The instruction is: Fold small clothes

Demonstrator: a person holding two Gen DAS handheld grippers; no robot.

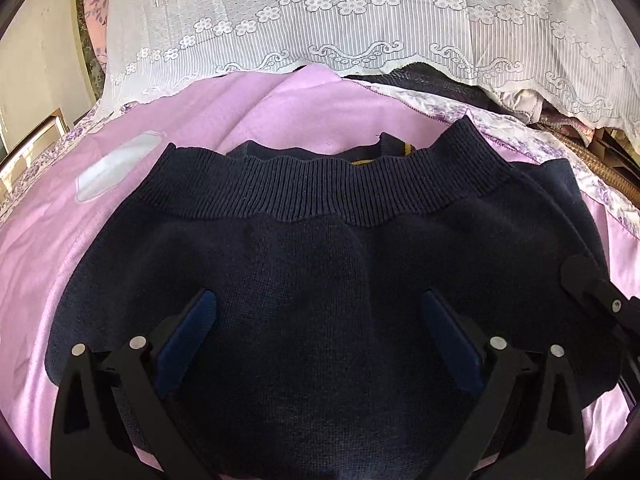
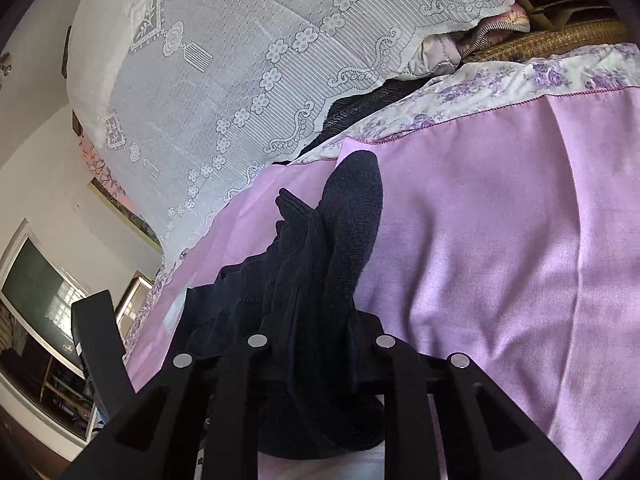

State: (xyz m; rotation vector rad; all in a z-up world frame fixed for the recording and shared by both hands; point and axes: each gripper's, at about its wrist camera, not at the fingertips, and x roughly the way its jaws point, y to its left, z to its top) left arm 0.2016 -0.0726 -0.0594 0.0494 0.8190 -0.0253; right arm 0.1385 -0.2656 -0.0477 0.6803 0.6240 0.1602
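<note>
The right gripper (image 2: 320, 360) pinched the navy knit sweater (image 1: 320, 260) while the left gripper (image 1: 320, 320) hovered with jaws spread.

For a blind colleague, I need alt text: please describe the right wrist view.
The right gripper is shut on a bunched fold of a navy knit sweater, which rises from a lilac bedsheet. A white lace cover drapes behind, and the left gripper shows at the left edge.

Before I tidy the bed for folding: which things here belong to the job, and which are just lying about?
Job:
navy knit sweater
left gripper, open over it
right gripper, shut on its edge

Lying about:
lace cover
white patch
woven basket
</note>
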